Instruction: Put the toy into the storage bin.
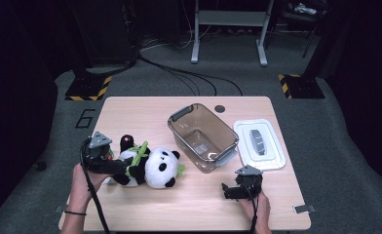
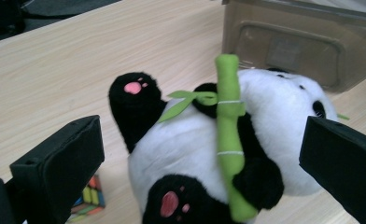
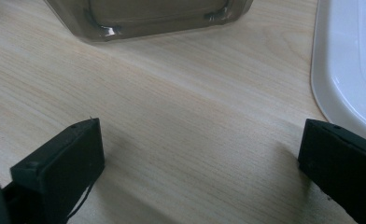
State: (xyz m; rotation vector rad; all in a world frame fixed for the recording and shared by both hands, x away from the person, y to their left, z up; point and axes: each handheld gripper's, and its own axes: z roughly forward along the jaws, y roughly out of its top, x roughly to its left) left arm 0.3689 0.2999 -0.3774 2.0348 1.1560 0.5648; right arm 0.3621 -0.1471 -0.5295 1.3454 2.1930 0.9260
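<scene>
Lab / recording studio setup, def not a home.
Dark room w/ grey carpet (image 1: 325,126), one lone wooden table (image 1: 130,109) under the light, black cables (image 1: 189,78) snaking across the floor, hazard-striped stand bases (image 1: 87,88) both sides, metal frame legs (image 1: 228,29) at back, a "6" (image 1: 85,118) marked on the floor.

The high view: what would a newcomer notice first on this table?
Probably the toy panda with its green bamboo stick, lying at the table's left between the open jaws of the left gripper. Next, the clear plastic box in the middle, with its white lid beside it.
</scene>
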